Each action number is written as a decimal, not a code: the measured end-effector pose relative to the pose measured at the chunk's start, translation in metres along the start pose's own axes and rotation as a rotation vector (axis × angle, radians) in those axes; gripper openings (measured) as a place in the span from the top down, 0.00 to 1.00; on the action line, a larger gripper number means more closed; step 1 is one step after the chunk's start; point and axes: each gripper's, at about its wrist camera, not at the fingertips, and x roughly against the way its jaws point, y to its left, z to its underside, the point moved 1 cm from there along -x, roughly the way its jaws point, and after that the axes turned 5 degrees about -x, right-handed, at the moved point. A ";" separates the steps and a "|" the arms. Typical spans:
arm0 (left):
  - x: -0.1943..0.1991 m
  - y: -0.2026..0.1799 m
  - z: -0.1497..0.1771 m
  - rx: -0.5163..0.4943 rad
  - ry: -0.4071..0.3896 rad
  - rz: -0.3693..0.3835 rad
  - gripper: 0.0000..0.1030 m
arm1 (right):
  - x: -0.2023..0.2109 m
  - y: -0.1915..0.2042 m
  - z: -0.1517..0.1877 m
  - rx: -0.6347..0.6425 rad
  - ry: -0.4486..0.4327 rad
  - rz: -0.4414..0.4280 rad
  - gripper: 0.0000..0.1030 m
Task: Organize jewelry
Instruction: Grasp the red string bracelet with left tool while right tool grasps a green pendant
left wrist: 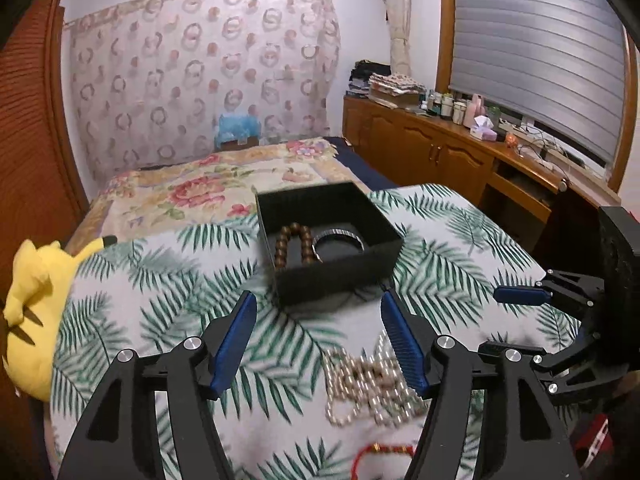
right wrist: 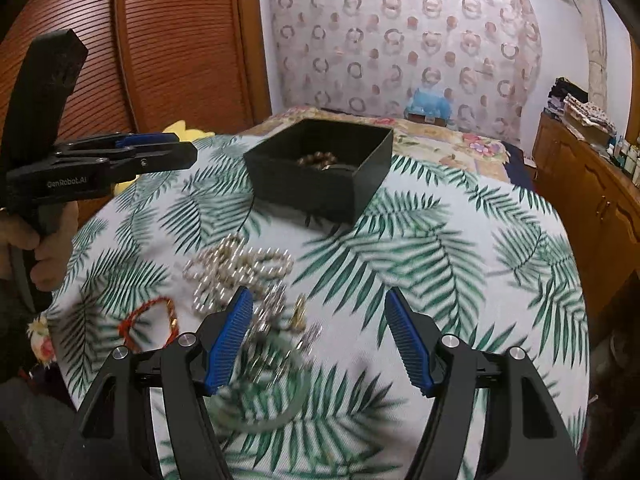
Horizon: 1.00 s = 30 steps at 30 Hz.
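The left gripper [left wrist: 318, 344] and right gripper [right wrist: 318, 338] both hover spread and empty over the palm-leaf cloth [right wrist: 460, 264], likely choosing a piece. A pale pearl-bead strand [right wrist: 236, 270] lies at ten o'clock of the right gripper, a red braided cord bracelet [right wrist: 150, 318] at nine. The black square box [right wrist: 320, 168], at twelve, already holds brown wooden beads [left wrist: 294, 248] and a silver bangle [left wrist: 339, 242]; nothing blocks it.
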 end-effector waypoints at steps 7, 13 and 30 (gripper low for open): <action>0.014 -0.009 0.030 0.013 0.020 0.030 0.36 | 0.005 0.014 0.025 0.028 0.050 -0.025 0.49; 0.020 -0.013 0.049 0.019 0.043 0.035 0.35 | -0.001 0.028 0.034 0.055 0.092 -0.051 0.60; 0.009 -0.016 0.083 0.028 0.120 0.045 0.35 | -0.018 0.044 0.034 0.134 0.145 0.032 0.85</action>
